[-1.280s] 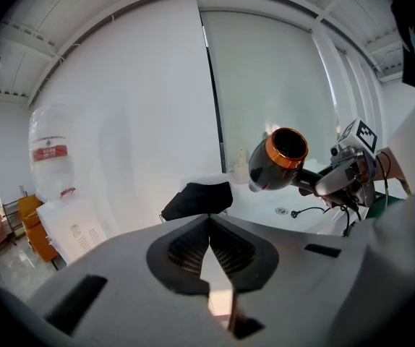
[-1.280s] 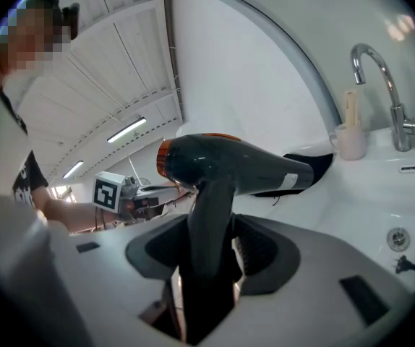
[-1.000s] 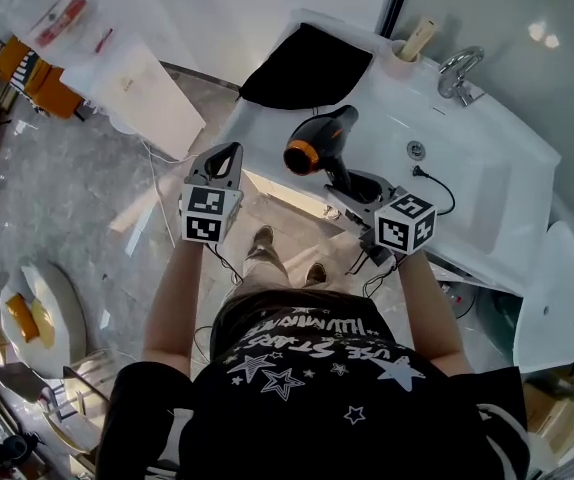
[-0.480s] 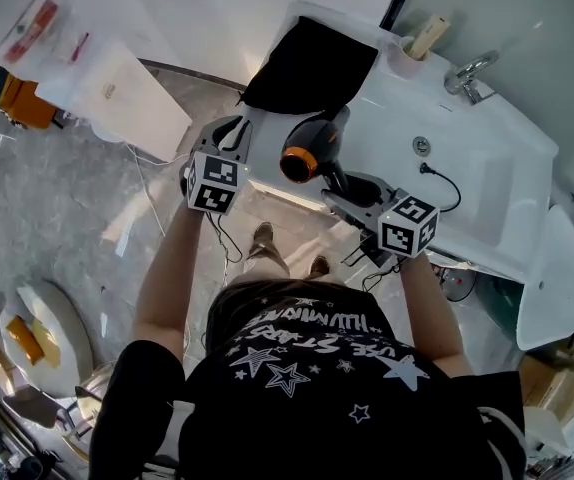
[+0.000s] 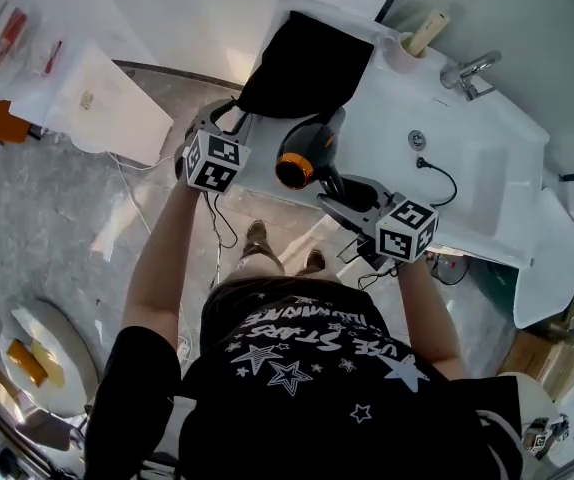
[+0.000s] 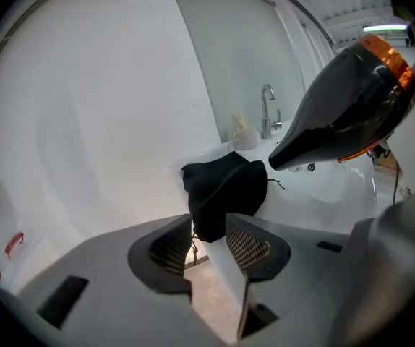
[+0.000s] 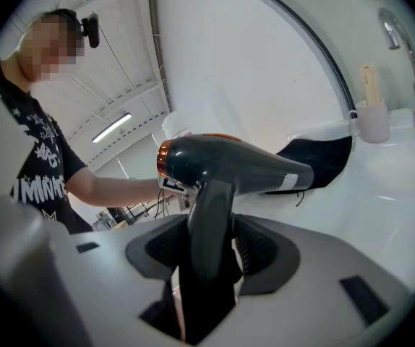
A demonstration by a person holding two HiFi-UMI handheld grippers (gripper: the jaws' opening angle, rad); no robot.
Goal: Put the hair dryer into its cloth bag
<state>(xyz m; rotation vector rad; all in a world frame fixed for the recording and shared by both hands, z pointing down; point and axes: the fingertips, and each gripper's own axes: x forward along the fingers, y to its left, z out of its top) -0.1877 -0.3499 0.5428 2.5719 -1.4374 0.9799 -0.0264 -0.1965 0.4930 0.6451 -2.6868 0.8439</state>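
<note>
"Head view first: where is the hair dryer [image 5: 302,158]?"

"Centre of the frame. It's black with an orange back end, held over the lower edge of the white counter [image 5: 487,168]. The right gripper [image 5: 347,193] has its fingers clamped on the handle. The right gripper view shows that handle upright between both pads, with the barrel pointing to the right of that frame."

"And the cloth bag [image 5: 307,63]?"

"It's black and lies at the upper middle, on the counter's left end, with one corner drooping over the edge. It sits just above the dryer in the frame, apart from it."

"What about the left gripper [image 5: 232,113]?"

"It's at the bag's lower left corner. In the left gripper view its fingers [image 6: 247,244] are opening, with nothing pressed between them. The bag's hanging corner shows in the gap just ahead."

"Anything else on the counter?"

"A tap [image 5: 467,71] and a cup [image 5: 417,43], at the upper right."
</note>
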